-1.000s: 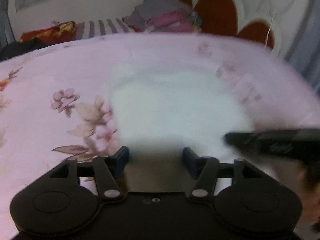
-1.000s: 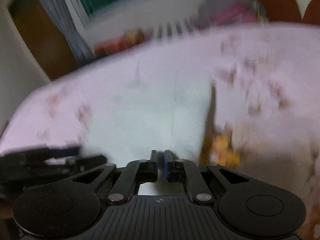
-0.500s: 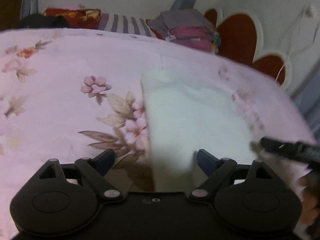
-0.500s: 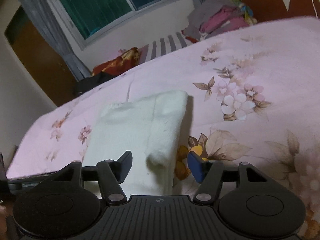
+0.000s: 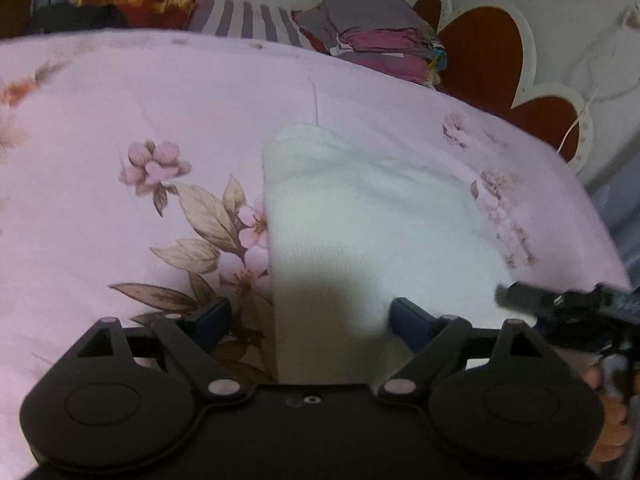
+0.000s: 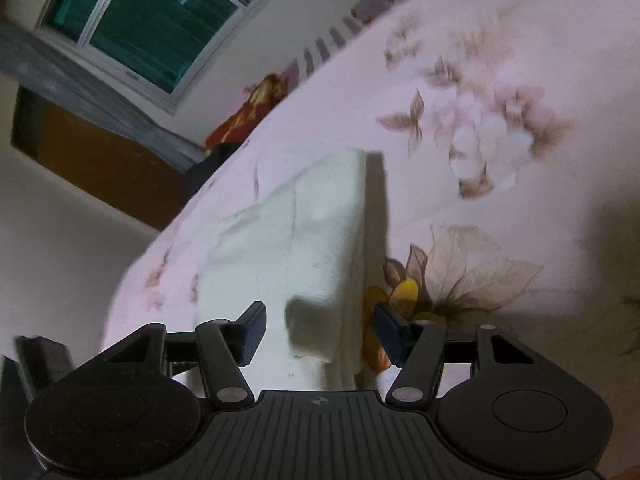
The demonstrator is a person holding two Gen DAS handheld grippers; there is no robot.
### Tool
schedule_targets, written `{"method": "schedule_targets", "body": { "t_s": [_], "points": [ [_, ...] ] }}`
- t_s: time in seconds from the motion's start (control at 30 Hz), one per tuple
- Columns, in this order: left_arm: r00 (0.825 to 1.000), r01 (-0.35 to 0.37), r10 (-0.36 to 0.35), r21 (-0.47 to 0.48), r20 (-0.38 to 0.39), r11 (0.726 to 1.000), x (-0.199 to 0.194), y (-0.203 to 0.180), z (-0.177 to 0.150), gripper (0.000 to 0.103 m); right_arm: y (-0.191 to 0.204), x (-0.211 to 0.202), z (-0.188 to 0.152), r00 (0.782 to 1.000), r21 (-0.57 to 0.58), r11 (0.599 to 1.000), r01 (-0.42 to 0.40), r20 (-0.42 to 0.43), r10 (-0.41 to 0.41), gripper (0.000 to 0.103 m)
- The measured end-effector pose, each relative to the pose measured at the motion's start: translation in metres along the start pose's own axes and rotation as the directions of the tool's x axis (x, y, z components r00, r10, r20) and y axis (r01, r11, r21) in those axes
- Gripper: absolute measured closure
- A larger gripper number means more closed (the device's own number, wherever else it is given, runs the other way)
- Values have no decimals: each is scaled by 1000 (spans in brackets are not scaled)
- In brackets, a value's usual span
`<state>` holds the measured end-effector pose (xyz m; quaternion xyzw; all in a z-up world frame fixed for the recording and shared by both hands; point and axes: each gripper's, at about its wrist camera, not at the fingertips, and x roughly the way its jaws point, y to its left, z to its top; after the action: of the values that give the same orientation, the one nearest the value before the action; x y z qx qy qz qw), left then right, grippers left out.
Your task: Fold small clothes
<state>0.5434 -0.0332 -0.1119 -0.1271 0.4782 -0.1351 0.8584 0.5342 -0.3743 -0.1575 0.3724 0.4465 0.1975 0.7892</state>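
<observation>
The left gripper (image 5: 310, 318) is closing slightly, its two blue-padded fingers (image 5: 408, 320) spread wide and clear of the cloth. The right gripper (image 6: 320, 332) also stands apart, gripping nothing. Between both lies one folded white garment (image 5: 372, 220), flat on the pink floral bedsheet (image 5: 140, 96). Beyond it sit one stack of folded clothes (image 5: 380, 44) and one red patterned cushion (image 5: 136, 6).

One folded white cloth (image 5: 372, 216), one clothes pile (image 5: 380, 44), two grippers
</observation>
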Motion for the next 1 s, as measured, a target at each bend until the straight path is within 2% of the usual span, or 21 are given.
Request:
{"method": "schedule_targets", "body": {
  "t_s": [0.07, 0.13, 0.2, 0.27, 0.33, 0.5, 0.6, 0.67, 0.73, 1.0],
  "points": [
    [999, 52, -52, -35, -8, 998, 3, 5, 0, 22, -10, 10, 4, 998, 31, 1000, -6, -55, 7, 43],
    [995, 100, -101, -70, -10, 993, 7, 9, -1, 23, -15, 14, 7, 996, 74, 996, -50, -70, 55, 43],
    [992, 122, -123, -79, -4, 989, 10, 10, -1, 25, -18, 18, 10, 993, 98, 992, -76, -85, 85, 43],
    [992, 129, -130, -74, 1, 989, 13, 8, 0, 25, -13, 21, 11, 993, 61, 996, -69, -89, 75, 45],
    [992, 126, -126, -66, 5, 990, 16, 3, 1, 25, -3, 24, 10, 997, 8, 1000, -29, -74, 29, 51],
    [997, 83, -83, -61, 4, 995, 17, -5, 3, 34, 16, 33, 5, 998, -98, 995, 21, -64, -28, 52],
    [999, 47, -47, -25, 5, 999, 14, -14, 4, 44, 25, 37, 3, 996, -165, 984, 71, -49, -80, 62],
    [999, 34, -34, 3, 10, 999, 12, -21, 6, 57, 34, 40, -1, 994, -203, 974, 97, -33, -106, 66],
    [999, 30, -31, 30, 18, 999, 9, -28, 8, 61, 39, 41, -4, 992, -216, 969, 117, -17, -123, 69],
    [997, 61, -65, 75, 49, 995, -11, -29, 10, 63, 65, 34, -10, 987, -293, 943, 157, 32, -155, 73]
  ]
}}
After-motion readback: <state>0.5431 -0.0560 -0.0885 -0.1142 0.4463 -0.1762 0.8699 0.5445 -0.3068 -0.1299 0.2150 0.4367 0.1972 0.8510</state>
